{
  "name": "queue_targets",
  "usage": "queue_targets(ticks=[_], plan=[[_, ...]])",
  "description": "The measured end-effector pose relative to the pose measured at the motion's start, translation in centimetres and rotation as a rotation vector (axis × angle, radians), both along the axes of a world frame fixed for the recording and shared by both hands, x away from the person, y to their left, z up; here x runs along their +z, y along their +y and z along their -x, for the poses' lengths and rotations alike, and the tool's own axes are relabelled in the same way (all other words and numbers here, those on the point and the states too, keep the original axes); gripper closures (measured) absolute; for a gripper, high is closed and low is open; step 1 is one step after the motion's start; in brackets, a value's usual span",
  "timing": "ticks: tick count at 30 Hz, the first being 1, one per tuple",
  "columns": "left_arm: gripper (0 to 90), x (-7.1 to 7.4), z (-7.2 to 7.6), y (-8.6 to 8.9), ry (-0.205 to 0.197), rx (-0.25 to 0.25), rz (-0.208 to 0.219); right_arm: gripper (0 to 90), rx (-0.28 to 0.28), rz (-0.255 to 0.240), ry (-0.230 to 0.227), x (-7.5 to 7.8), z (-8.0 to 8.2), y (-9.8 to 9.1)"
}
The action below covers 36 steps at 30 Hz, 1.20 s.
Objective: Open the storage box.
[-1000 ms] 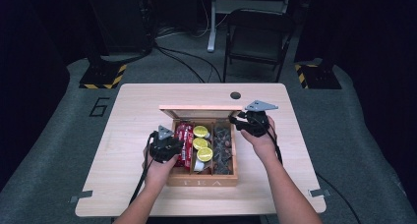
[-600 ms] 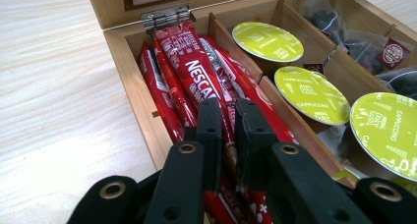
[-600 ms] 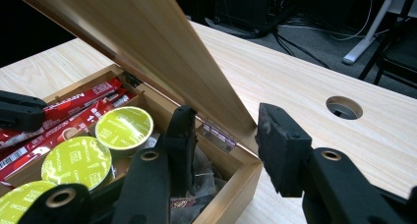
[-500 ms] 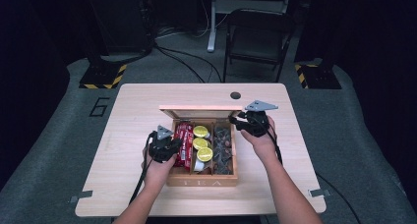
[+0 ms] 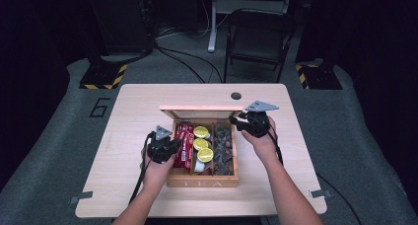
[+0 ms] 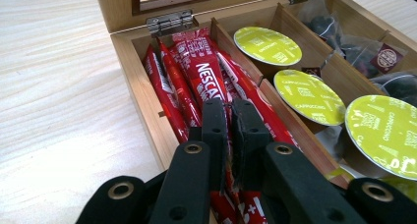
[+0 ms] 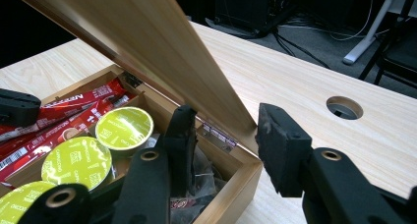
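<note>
An open wooden tea box (image 5: 202, 181) sits mid-table. Its left bay holds red Nescafé sticks (image 5: 183, 146), the middle bay yellow-lidded capsules (image 5: 200, 143), and the right bay dark tea bags (image 5: 223, 148). My left gripper (image 5: 166, 149) reaches into the left bay. Its jaws have just been closing, and in the left gripper view the gripper (image 6: 227, 111) pinches one red stick (image 6: 206, 76). My right gripper (image 5: 241, 124) is at the raised lid (image 5: 202, 111). In the right gripper view it (image 7: 223, 130) clamps the right end of the lid (image 7: 128, 32), one jaw inside the box and one outside.
The pale wooden table (image 5: 133, 136) has a round cable hole (image 5: 236, 95) behind the box. A dark chair (image 5: 259, 37) and cables lie on the floor beyond the far edge. Bare tabletop lies left and right of the box.
</note>
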<state>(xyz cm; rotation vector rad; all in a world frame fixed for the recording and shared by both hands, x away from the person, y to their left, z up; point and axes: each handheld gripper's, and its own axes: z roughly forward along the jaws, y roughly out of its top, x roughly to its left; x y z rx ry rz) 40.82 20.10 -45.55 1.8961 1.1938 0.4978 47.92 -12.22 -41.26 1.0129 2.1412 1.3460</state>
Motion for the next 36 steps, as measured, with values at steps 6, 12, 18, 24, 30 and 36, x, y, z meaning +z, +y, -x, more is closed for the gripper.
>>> queue_targets(ticks=[6, 12, 18, 24, 30, 36], plan=[[85.8, 0.7, 0.8, 0.4, -0.013, -0.009, 0.01, 58.6, 0.004, -0.003, 0.002, 0.0, -0.1, 0.0], [86.2, 1.4, 1.4, 1.1, -0.023, -0.009, 0.026, 58.6, 0.002, -0.004, 0.004, 0.0, -0.1, 0.0], [86.6, 2.0, 1.7, 2.4, -0.031, 0.0, 0.022, 58.6, 0.002, -0.004, 0.003, 0.0, -0.1, 0.0], [86.7, 2.4, 1.7, 3.5, -0.04, 0.013, 0.01, 58.6, 0.004, -0.002, 0.003, 0.0, 0.0, 0.0], [86.7, 2.6, 1.9, 4.9, -0.051, 0.046, 0.01, 58.6, 0.004, -0.001, 0.003, 0.0, 0.0, 0.0], [86.6, 2.4, 2.1, 6.6, -0.055, 0.086, 0.017, 58.6, 0.003, -0.003, 0.004, 0.0, 0.0, 0.0]])
